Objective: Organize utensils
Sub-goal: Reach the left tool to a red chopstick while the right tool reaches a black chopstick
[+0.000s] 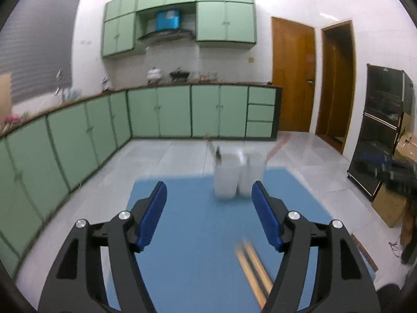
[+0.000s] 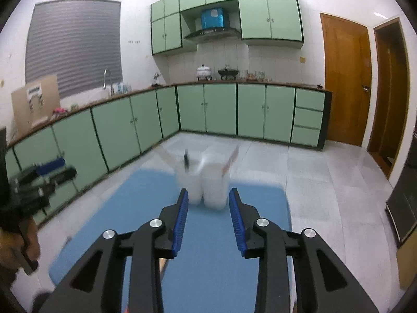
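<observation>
Two translucent white containers (image 1: pixel 226 180) (image 2: pixel 215 185) stand side by side at the far edge of a blue mat (image 1: pixel 195 234) (image 2: pixel 104 221). The left one holds a dark-handled utensil (image 1: pixel 217 154) (image 2: pixel 186 160); a reddish stick (image 1: pixel 276 146) (image 2: pixel 230 160) leans out of the right one. A pair of wooden chopsticks (image 1: pixel 254 268), blurred, lies on the mat beside the right finger of my left gripper (image 1: pixel 209 186). That gripper is wide open with nothing in it. My right gripper (image 2: pixel 209 191) is open a smaller way, also with nothing in it, and points at the containers.
The mat lies on a white tiled floor (image 2: pixel 325 182). Green base cabinets (image 1: pixel 78 143) run along the left and back. Wooden doors (image 1: pixel 293 75) are at the back right. A black cabinet (image 1: pixel 378 130) and cardboard boxes (image 1: pixel 391 206) stand at the right.
</observation>
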A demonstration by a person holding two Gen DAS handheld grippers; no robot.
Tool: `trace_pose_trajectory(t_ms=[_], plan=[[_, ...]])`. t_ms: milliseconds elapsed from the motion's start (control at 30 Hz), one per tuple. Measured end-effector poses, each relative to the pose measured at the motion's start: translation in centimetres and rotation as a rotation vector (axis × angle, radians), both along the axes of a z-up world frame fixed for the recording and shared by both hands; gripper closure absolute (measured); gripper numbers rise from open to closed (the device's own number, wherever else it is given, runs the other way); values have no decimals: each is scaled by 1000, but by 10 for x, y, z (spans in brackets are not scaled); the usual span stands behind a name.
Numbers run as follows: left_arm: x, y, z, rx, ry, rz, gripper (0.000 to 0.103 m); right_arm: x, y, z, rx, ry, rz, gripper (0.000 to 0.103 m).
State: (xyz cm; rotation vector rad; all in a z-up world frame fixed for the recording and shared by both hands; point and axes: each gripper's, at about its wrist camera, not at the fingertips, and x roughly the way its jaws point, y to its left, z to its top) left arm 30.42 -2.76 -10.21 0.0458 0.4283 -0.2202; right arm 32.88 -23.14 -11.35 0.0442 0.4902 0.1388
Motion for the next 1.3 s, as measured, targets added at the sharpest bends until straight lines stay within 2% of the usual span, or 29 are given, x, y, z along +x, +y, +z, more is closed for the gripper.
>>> trace_pose_trajectory(t_ms=[100, 167, 233, 333, 500, 600, 667, 800, 933, 1133, 1300], plan=[[-40, 10, -39, 17, 21, 46, 36, -50, 23, -70, 6, 71, -2, 71], [-64, 19, -69, 5, 63, 86, 36, -71, 38, -108, 24, 116, 4, 71], [-79, 24, -91, 7, 103, 112, 36, -85, 55, -135, 32, 142, 16, 71], [-95, 35, -112, -18, 154, 145, 36, -95, 78, -159, 60, 161, 41, 71], [-108, 42, -126, -49, 198, 163, 36, -80, 99, -169, 43, 166, 63, 67], [-107, 37, -131, -46, 214, 141, 36, -72, 92, -177, 31, 187, 18, 65], [-107, 24, -138, -16, 226, 108, 35, -71, 83, -177, 22, 184, -3, 60], [-108, 0, -156, 21, 267, 40, 35, -75, 70, -178, 32, 186, -46, 60], [-110, -26, -171, 94, 285, -30, 35, -78, 54, -177, 44, 192, -58, 58], [-99, -34, -186, 123, 331, -23, 35, -81, 37, -171, 40, 185, -52, 58], [-98, -38, -189, 128, 329, -21, 34, -78, 24, -176, 38, 213, -48, 57]])
